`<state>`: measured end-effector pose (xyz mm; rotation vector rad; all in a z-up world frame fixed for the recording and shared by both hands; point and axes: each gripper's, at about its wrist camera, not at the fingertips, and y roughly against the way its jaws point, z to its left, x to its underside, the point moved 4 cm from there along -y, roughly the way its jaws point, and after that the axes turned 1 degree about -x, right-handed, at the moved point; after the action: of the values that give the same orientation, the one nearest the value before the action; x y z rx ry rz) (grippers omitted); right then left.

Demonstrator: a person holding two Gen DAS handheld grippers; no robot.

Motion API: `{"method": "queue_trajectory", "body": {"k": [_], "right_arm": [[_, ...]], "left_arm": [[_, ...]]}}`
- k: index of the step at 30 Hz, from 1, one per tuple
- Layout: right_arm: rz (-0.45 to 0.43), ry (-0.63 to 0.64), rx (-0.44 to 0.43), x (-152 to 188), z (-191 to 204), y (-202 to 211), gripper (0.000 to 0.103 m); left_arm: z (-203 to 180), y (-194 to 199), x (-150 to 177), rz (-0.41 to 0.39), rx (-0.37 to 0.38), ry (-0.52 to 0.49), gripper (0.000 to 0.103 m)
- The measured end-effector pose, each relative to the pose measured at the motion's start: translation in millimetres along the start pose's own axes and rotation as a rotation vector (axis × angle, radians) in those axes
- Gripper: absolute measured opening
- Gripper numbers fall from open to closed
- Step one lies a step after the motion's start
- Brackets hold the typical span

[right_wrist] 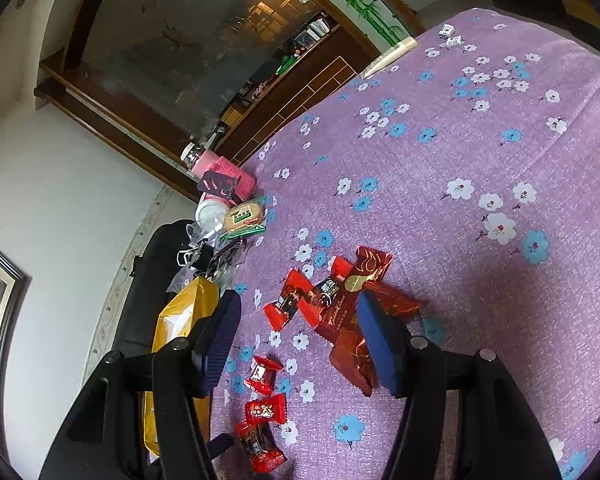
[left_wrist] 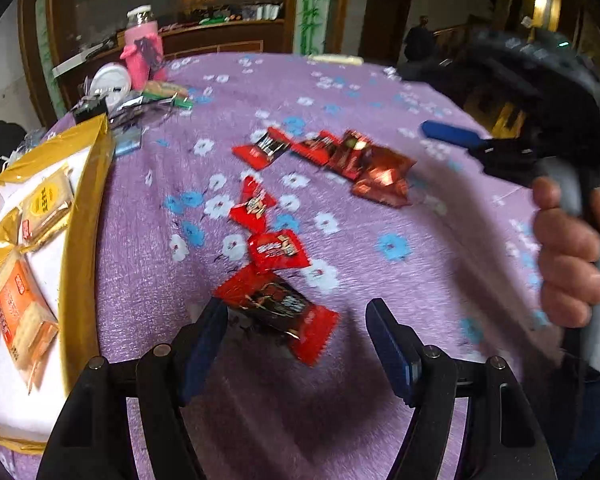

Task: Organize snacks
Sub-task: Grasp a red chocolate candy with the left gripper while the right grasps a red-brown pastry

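Tabletop (left_wrist: 440, 216) under a purple cloth printed with blue and white flowers. Red-wrapped snacks lie scattered across the middle of it: a heap of dark red packets (left_wrist: 364, 164) further from the left camera, then a loose line of small red candies (left_wrist: 254, 204) running down toward the left gripper (left_wrist: 296, 330). Left gripper's fingers (left_wrist: 204, 340) stand apart, pointing steeply down, with the nearest red and black snack packet (left_wrist: 278, 306) lying flat between them; its left end is right by the left finger, though contact cannot be told (picture is blurred), and the right finger is clear of it. At the left edge sits a gold-rimmed tray (left_wrist: 82, 208) holding yellow and orange biscuit packs (left_wrist: 24, 312). Right gripper (right_wrist: 298, 340) also has its fingers apart, nothing between the pads; it is over the dark red heap (right_wrist: 340, 312), the right finger overlapping a packet in view, touching or not unclear. A hand (left_wrist: 568, 256) holds that gripper's handle, seen from the left camera. At the tabletop's far corner: a pink bottle (left_wrist: 142, 46), a white lid (left_wrist: 110, 80), a round biscuit in a green wrapper (right_wrist: 244, 216).
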<state>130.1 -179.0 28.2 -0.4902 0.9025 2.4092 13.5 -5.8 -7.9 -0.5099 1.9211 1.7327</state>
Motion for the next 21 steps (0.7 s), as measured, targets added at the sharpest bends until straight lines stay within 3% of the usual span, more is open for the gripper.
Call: {"method": "queue_trajectory", "body": {"k": [5,7,9,12,21], "right_arm": [[0.007,-0.007,0.023,0.0,-6.6,-2.9,0.060],[0.011,-0.009,0.046,0.5,-9.7,-5.1,0.060],[0.016,-0.011,0.081,0.7,-14.2,-7.9,0.060],[0.034,-0.015,0.117,2.9,-19.6,-12.8,0.060],[0.117,0.076,0.228,18.5,-15.8,-32.4,0.060]], "left_arm": [[13.4,-11.3,-2.1,0.036,0.025,0.042,0.067],[15.6,-11.5,-2.7,0.034,0.003,0.038,0.057],[16.8,-11.9,-3.0,0.033,-0.041,0.024,0.038],[20.6,-10.9,-3.5,0.029,-0.046,0.024,0.025],[33.6,-2.5,-5.2,0.002,-0.002,0.061,0.022]]}}
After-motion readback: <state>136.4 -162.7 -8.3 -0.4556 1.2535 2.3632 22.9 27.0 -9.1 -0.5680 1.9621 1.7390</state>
